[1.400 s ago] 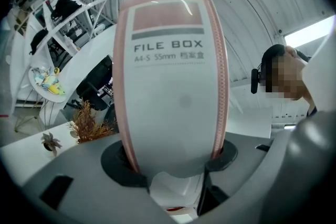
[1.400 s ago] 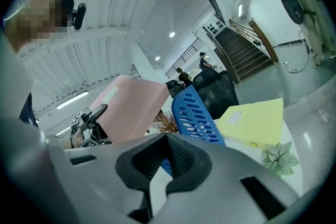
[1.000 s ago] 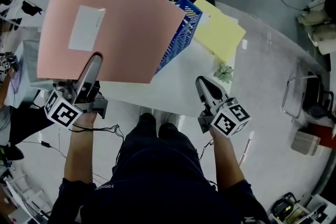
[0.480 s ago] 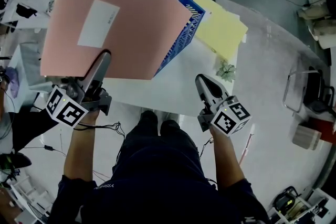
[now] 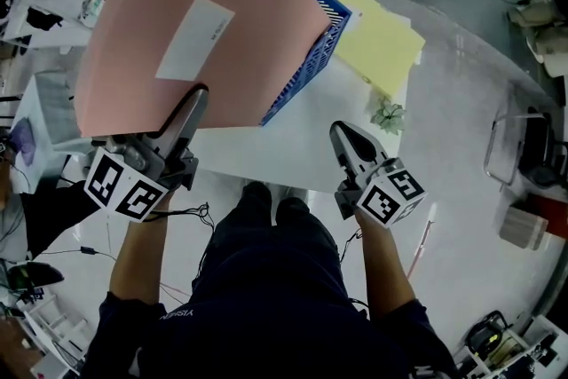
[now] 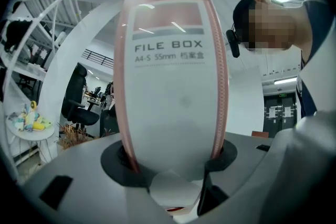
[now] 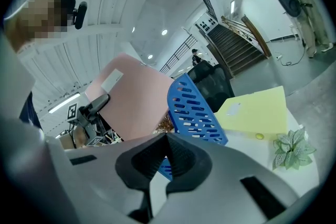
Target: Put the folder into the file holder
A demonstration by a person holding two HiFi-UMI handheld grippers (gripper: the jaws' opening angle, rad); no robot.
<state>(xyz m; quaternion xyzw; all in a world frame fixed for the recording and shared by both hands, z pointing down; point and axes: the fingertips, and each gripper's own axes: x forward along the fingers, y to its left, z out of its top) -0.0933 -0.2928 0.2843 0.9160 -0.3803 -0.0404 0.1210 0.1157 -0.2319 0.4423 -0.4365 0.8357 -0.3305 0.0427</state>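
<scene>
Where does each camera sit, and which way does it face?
Head view: on the head, facing steeply down; table, both grippers, forearms, legs.
Left gripper view: on the left gripper, along jaws clamping the pink folder.
Right gripper view: on the right gripper, past shut jaws toward the blue file holder.
Shared: the pink folder.

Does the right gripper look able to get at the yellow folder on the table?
Probably yes. The right gripper, jaws together and empty, faces the yellow folder across bare table; the blue file holder stands aside, and only a small plant sits near the way.
</scene>
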